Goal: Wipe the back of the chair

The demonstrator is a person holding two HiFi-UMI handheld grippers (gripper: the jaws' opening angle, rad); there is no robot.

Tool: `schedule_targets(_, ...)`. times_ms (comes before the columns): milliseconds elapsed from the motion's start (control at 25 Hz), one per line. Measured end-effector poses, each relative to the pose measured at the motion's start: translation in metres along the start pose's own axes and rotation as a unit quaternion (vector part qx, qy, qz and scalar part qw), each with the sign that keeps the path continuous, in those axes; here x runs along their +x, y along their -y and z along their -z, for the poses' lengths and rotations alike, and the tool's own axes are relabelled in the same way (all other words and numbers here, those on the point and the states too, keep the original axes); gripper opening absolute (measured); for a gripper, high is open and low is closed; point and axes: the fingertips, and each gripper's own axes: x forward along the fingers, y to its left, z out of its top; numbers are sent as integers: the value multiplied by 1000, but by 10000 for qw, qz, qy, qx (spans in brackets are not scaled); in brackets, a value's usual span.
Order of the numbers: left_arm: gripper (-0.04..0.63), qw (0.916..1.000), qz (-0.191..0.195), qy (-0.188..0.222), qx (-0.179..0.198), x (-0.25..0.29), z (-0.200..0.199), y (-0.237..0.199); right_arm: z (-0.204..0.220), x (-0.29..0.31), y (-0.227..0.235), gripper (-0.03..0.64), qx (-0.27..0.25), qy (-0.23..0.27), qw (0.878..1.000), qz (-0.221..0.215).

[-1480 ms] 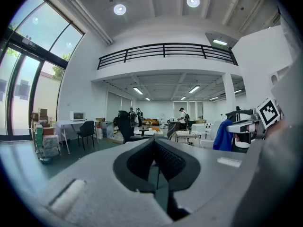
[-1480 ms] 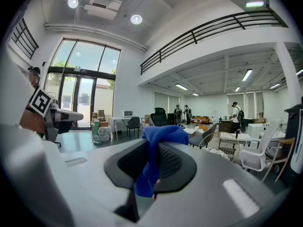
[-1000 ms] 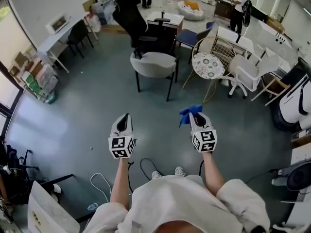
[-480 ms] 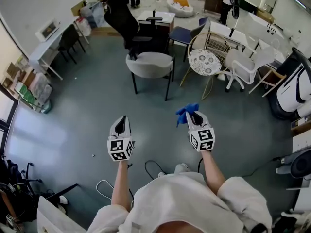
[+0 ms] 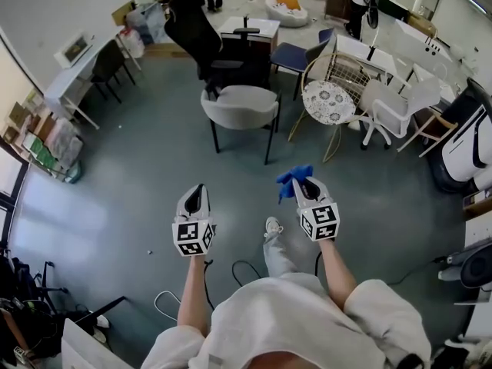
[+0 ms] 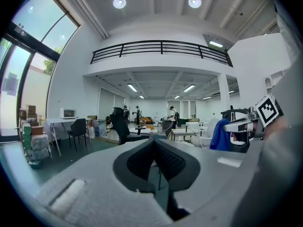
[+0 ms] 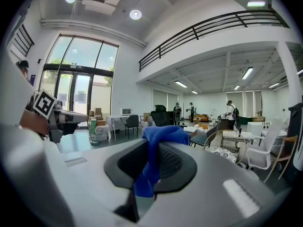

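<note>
Over the grey-green floor, the left gripper is hanging with its jaws pressed together, empty. The right gripper is pinching a blue cloth. The grey chair is standing well ahead, apart from both grippers.

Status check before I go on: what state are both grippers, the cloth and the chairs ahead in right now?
left gripper: shut, nothing between its jaws.
right gripper: shut on the blue cloth.
blue cloth: bunched, sticking out past the right gripper's tips.
grey chair: upright on the floor, ahead of both grippers, touched by neither.
wire chair: upright, patterned cushion on its seat.
</note>
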Motion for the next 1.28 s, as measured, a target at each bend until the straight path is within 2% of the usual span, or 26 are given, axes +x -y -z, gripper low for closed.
schedule_targets(280,0,9997,-199,-107,-28,62,-6,-22,-10,74,29,41,72,14,9998,-206)
schedule_targets(880,0,9996,-283,-94,-20,251,-59,-46,-63,242,128,41,21,-3,9983,-584)
schedule_targets(1280,0,9989,-416,-201,2,335,-63,-65,-78,322,175,41,2,62,9971,-758)
